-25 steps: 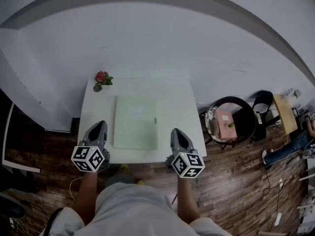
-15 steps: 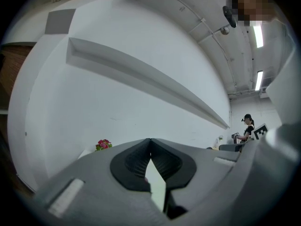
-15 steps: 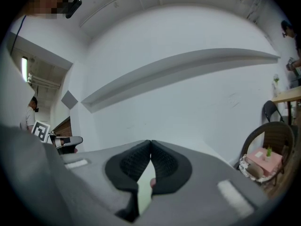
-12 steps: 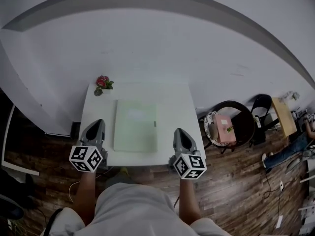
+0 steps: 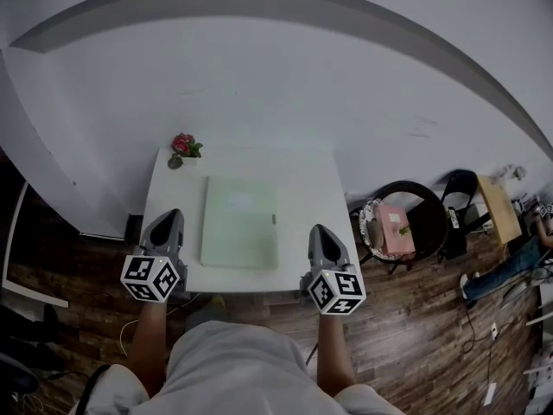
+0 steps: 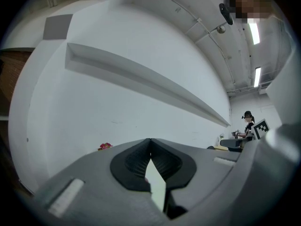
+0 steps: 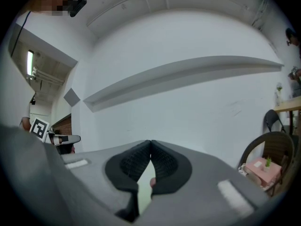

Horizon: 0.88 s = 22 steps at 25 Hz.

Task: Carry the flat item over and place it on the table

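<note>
Pale-green and flat, the board lies on the white table in the head view, squarely between the left gripper and the right gripper. It sits just inside each tip and touches neither. A flower stands well ahead of the left gripper, at the far corner. The placing looks done, so what remains is a clean retreat: draw both grippers straight back toward the body, level, so that neither side brushes the board's long edges.

The left gripper view has its ribbed pads pressed together with nothing between them, and the flower shows low ahead, to the left of the tips.

The right gripper view shows the same: pads meeting, nothing pinched, bare wall ahead.

Against the frame a second ago, both grippers have drifted slightly outward and back toward the table's near edge. The board has not shifted on the table, and the jaws have stayed together.
</note>
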Each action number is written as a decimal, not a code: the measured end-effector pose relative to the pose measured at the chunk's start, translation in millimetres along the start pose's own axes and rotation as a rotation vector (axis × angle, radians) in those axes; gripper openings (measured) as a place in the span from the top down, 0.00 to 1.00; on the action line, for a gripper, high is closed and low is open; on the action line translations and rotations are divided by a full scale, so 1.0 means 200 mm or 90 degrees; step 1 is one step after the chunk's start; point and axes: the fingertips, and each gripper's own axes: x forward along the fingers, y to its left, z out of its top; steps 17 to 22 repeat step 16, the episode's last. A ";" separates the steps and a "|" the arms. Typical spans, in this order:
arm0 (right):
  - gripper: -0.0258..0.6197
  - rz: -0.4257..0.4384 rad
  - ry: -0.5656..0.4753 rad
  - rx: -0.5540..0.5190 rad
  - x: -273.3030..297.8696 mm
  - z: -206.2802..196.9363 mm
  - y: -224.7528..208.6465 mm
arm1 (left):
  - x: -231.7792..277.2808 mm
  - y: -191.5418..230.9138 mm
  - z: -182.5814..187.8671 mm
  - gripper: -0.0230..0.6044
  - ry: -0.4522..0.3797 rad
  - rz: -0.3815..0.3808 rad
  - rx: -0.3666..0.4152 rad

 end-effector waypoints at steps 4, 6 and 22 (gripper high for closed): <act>0.96 -0.004 -0.006 -0.009 0.01 0.02 -0.02 | 0.01 0.00 0.01 0.95 -0.001 -0.005 0.017; 0.96 -0.005 -0.006 -0.011 0.01 0.02 -0.03 | 0.02 0.00 0.02 0.95 -0.002 -0.007 0.021; 0.96 -0.008 -0.012 -0.018 0.00 0.04 -0.06 | 0.02 0.05 0.04 0.95 -0.002 0.008 0.022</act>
